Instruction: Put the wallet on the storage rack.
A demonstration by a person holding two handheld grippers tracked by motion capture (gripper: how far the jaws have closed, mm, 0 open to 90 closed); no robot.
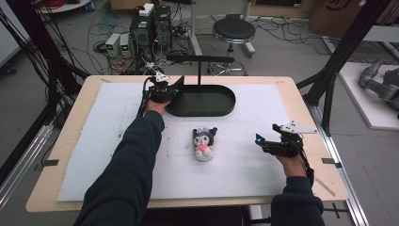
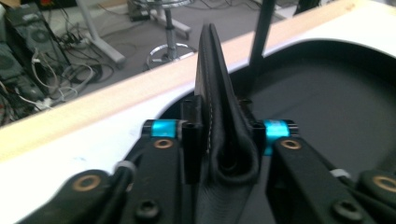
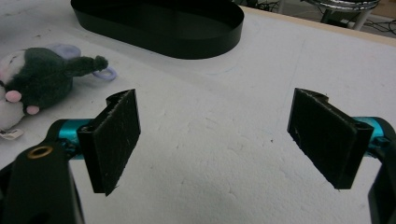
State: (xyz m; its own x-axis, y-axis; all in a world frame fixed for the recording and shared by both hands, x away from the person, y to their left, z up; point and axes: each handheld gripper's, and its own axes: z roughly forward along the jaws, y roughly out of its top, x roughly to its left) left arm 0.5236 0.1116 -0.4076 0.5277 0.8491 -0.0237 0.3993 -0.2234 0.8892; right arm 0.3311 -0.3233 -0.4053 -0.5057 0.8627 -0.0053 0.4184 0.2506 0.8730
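A white foam mat (image 1: 94, 141) covers the wooden table (image 1: 70, 122), with cables, computer towers and a round stool (image 1: 233, 31) on the floor beyond. The left gripper (image 2: 223, 135), at the left end of a black oval tray (image 1: 207, 101) with an upright post, has its jaws pressed shut on a folded black leather strap (image 2: 219, 116) standing on edge. The right gripper (image 3: 219, 140) hovers with jaws wide apart over bare mat near the right edge, a black-and-white plush toy (image 1: 204, 142) lying between the hands.

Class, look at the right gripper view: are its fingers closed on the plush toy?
No, the right gripper is open over bare white foam, the dark plush toy apart.
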